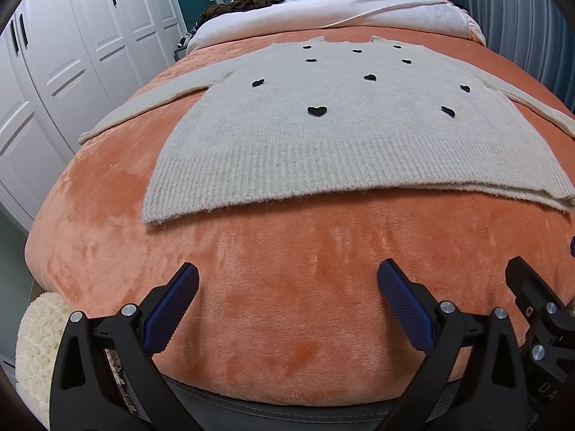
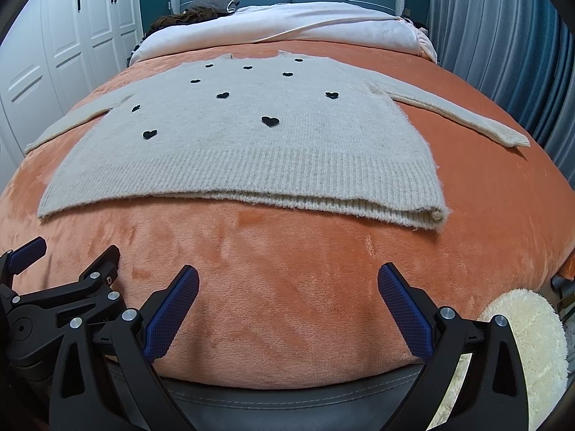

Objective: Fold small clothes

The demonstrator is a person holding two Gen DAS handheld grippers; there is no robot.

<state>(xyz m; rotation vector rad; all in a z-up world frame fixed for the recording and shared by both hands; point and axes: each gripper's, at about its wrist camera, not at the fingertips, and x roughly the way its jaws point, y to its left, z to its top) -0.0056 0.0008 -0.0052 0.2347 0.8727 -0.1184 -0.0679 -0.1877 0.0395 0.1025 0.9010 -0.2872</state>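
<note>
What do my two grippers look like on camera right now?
Both match: the left gripper and the right gripper have black plastic frames with triangular cut-outs, silver round bolt heads at the joints, and flat fingers faced with blue cross-hatched pads. No cables or sleeves show.

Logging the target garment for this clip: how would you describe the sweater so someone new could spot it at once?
Start at the bed with the orange blanket that fills both views. Spread flat across its middle, sleeves out to either side, lies the sweater, its ribbed hem nearest the cameras. It is cream knit dotted with small black hearts, unlike the dark clothes heaped by the headboard.
</note>
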